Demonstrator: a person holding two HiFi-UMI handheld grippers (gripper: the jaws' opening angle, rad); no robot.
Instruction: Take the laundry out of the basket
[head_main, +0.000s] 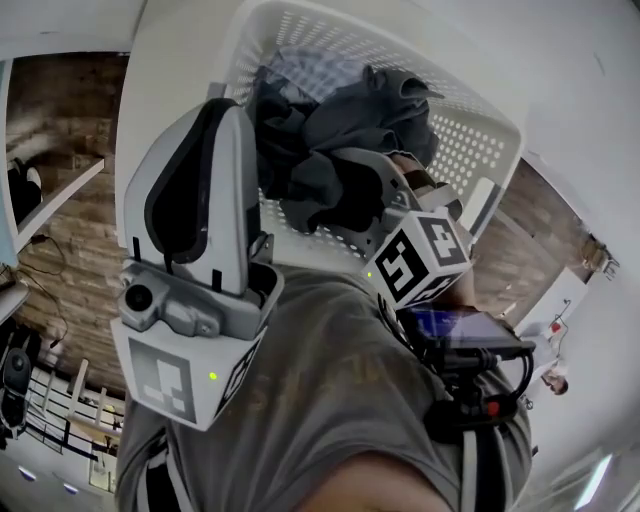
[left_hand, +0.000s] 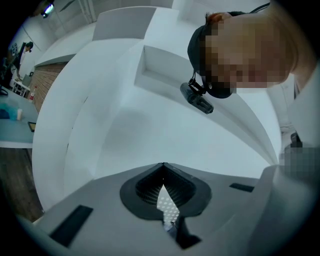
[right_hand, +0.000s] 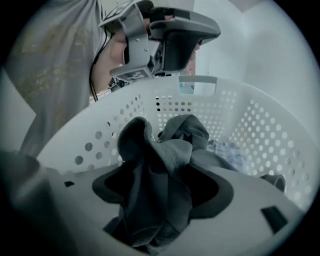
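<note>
Laundry (head_main: 335, 135), a soft, light heap of dark grey cloth, lies in the white basket (head_main: 480, 140) at twelve o'clock in the head view. It will probably sag and snag, so a raised top fold is the best hold. The right gripper (right_hand: 162, 190), at five o'clock of the heap, stands wide apart around such a fold. The left gripper (left_hand: 163, 167), at eight o'clock, is closed and empty.

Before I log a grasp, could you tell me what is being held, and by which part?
Nothing yet: the right gripper stands open around a bunched fold of the grey garment; the left gripper is shut, empty.
</note>
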